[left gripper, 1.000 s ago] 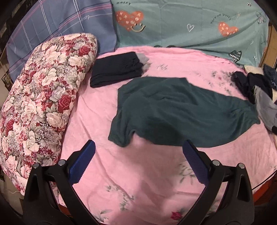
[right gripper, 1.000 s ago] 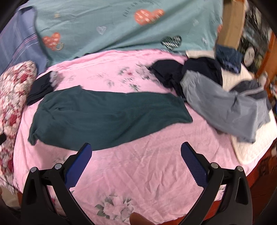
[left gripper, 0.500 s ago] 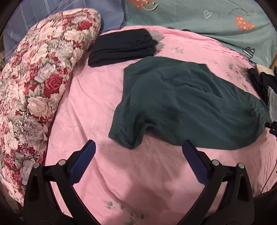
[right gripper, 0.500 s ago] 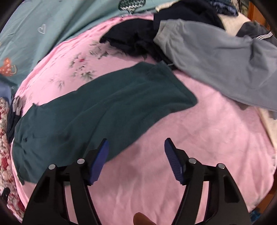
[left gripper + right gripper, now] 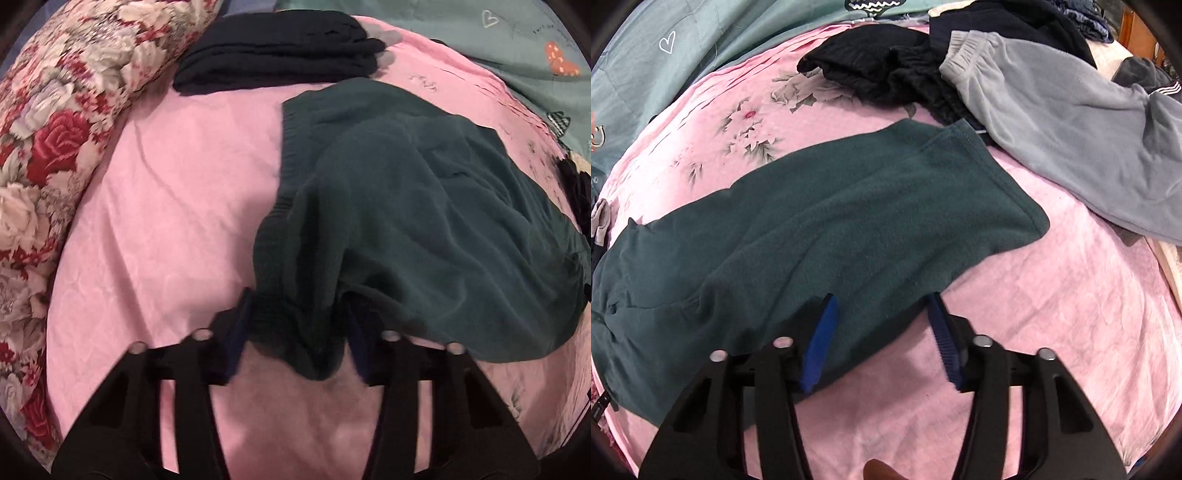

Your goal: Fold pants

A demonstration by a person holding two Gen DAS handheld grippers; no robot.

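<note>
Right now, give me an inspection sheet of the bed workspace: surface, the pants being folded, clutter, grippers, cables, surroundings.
Surface: pink floral bedsheet, wrinkled.
Job's things: green pants spread flat across the sheet, waistband end bunched in the left wrist view.
Clutter: folded dark garment beyond the waistband; grey pants and a black garment heaped past the leg ends.
Grippers: left gripper has just been closing, waistband corner bunched between its pads; right gripper has just been closing, lower leg edge between its pads, not yet pinched.
Cables: nothing seen.
Surroundings: floral pillow at one side, teal heart-print bedding behind.
</note>
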